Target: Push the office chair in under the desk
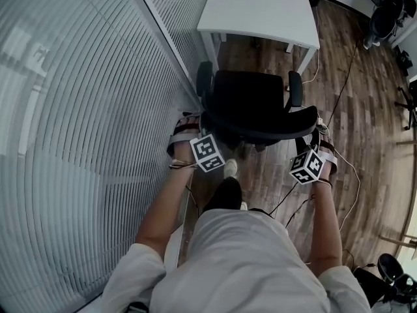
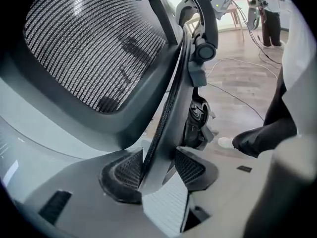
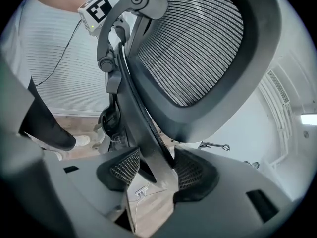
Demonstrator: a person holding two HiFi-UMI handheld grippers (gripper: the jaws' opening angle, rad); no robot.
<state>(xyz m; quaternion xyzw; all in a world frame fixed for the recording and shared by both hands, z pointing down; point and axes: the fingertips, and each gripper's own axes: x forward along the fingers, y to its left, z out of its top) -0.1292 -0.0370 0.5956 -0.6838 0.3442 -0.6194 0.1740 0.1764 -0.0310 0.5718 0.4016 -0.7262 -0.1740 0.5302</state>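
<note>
At desk front: chair [image 1: 251, 106] is sitting just short of desk [image 1: 257, 12], seat facing it, not under yet.
L claw [image 2: 158, 165]: clamping on backrest rim [image 2: 166, 108], left side.
R claw [image 3: 151, 170]: clamping on right side.
Handling: prob heavy-ish but rolling easy; mesh [image 3: 198, 38] giving, rim stiff, so holding rim both sides is looking right.
Count: 1 chair, 1 desk, 2 armrests [image 1: 294, 89], 2 claws.

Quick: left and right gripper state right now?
Left gripper: closed on the office chair backrest edge.
Right gripper: closed on the office chair backrest, opposite edge.
</note>
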